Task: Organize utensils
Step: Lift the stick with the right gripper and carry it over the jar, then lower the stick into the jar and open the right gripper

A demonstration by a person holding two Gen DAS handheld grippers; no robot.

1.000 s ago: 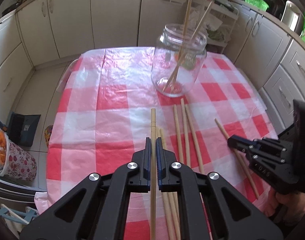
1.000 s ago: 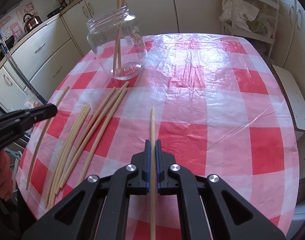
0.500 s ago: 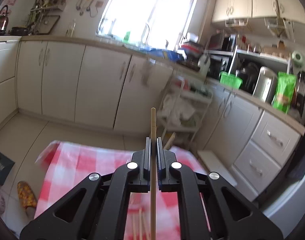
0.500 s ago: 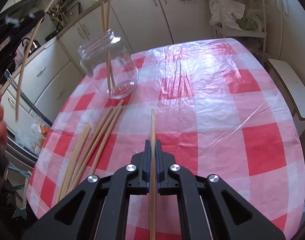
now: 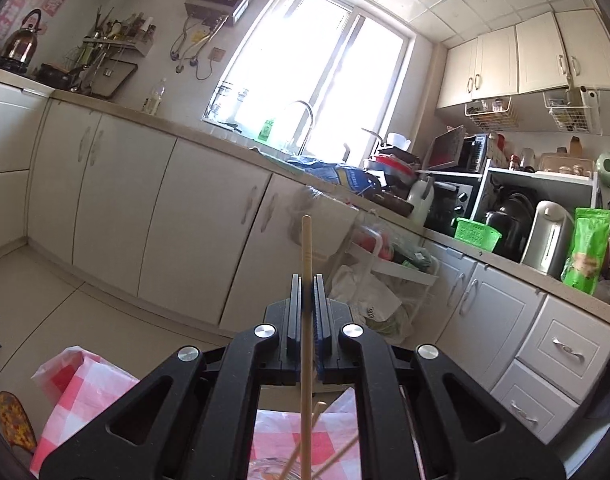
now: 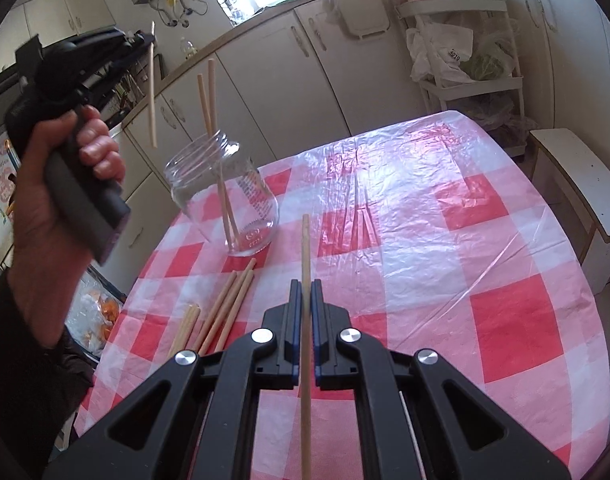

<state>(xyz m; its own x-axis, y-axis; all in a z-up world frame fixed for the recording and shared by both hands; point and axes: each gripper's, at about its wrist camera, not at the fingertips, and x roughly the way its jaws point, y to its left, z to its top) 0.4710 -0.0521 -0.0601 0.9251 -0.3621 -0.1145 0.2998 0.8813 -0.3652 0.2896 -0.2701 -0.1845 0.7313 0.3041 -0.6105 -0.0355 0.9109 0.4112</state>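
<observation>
My left gripper (image 5: 305, 280) is shut on a wooden chopstick (image 5: 306, 248) and points nearly level at the kitchen cabinets. From the right wrist view that gripper (image 6: 147, 38) is held high in a hand (image 6: 53, 184), its chopstick (image 6: 152, 92) hanging down above and left of the glass jar (image 6: 225, 196). Two chopsticks (image 6: 209, 96) stand in the jar. My right gripper (image 6: 303, 284) is shut on another chopstick (image 6: 305, 256) over the checked tablecloth (image 6: 425, 240). Several loose chopsticks (image 6: 225, 308) lie on the cloth below the jar.
A white stool (image 6: 577, 184) stands off the table's right side. A rolling rack with bags (image 6: 465, 40) is behind the table. Cabinets (image 5: 145, 208) and a cluttered counter (image 5: 505, 216) line the walls. A slipper (image 5: 15, 420) lies on the floor.
The left gripper rose and tilted up from the table with its chopstick, now held above the jar. The right gripper lifted slightly, keeping its chopstick.
</observation>
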